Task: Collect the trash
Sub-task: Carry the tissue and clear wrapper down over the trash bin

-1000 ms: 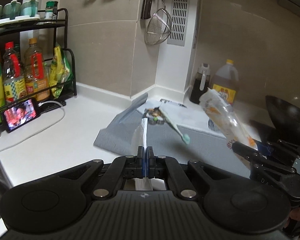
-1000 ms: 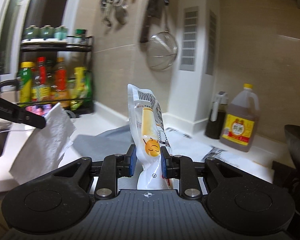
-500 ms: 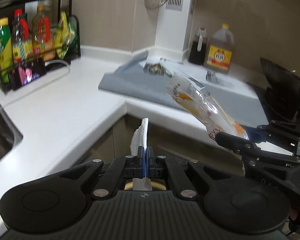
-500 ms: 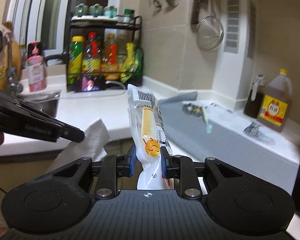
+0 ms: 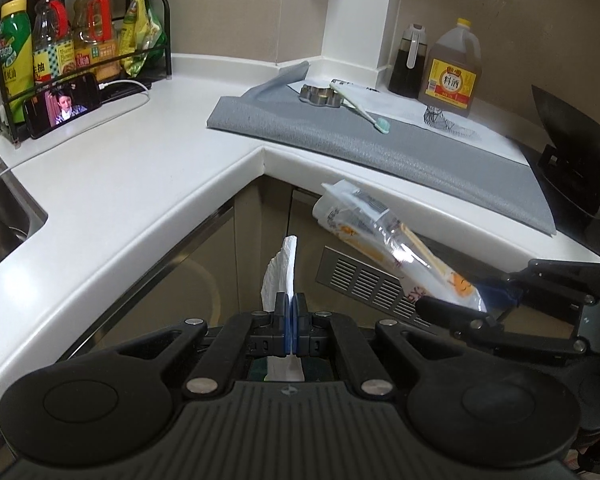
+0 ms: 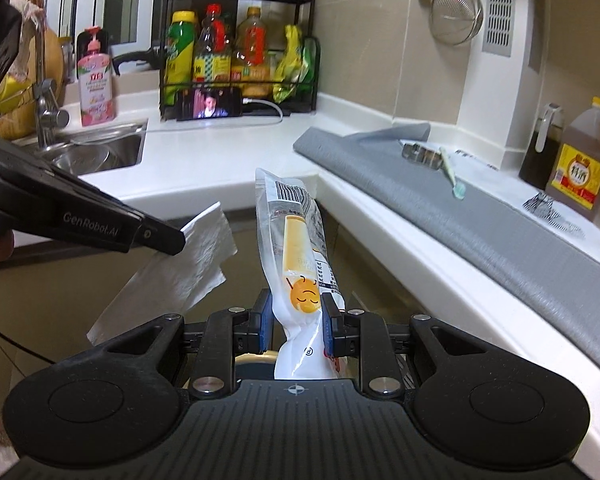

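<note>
Left gripper (image 5: 290, 307) clamped tight on tissue (image 5: 280, 270) – right gripper (image 6: 296, 326) pinching wrapper (image 6: 296, 248), which sticks up from its jaws. Both below counter (image 5: 132, 184) edge, before the cabinets. Sink (image 6: 96, 152): contents unclear.

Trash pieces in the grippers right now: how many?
2. White paper towel clamped in the left gripper; plastic snack wrapper clamped in the right gripper. Both off the counter.

White crumpled paper towel (image 6: 180, 264) hangs pinched by its upper edge, held in air below white countertop edge in front of the cabinet, just left of a clear-and-white plastic snack wrapper (image 6: 300, 276) with barcode, yellow stripe and orange cartoon face, gripped near its lower end, standing roughly upright.
</note>
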`<state>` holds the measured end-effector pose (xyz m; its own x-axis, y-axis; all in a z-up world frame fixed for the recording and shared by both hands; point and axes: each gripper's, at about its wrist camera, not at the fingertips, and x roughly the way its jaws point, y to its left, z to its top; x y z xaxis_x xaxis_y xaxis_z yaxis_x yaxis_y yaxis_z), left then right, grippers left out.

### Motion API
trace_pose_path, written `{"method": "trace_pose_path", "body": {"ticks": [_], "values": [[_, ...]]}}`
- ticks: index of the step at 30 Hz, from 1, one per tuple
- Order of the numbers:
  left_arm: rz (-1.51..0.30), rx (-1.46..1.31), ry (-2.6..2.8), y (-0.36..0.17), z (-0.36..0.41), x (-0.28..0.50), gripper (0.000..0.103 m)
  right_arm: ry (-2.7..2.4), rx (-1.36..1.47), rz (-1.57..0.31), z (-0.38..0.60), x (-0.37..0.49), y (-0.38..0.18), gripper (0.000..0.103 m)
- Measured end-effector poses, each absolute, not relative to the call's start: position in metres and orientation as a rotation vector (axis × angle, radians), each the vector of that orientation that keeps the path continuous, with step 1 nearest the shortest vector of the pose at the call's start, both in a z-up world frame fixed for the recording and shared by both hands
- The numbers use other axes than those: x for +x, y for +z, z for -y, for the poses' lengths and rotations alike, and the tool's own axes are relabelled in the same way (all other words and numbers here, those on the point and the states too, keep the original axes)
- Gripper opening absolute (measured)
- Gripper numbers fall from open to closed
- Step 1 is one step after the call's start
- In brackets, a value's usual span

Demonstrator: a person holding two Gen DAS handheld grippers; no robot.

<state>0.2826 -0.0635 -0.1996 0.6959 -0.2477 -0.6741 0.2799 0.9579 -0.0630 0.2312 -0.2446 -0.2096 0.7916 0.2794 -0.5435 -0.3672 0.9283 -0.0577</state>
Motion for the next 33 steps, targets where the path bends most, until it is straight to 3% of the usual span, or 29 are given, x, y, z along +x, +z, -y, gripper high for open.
{"method": "trace_pose_path", "body": {"ticks": [33], "values": [[-0.852,0.051,-0.291,-0.239,0.073,0.291,0.001,0.357,-0.165,-0.686,0.238,0.242,-0.246,0.026]]}}
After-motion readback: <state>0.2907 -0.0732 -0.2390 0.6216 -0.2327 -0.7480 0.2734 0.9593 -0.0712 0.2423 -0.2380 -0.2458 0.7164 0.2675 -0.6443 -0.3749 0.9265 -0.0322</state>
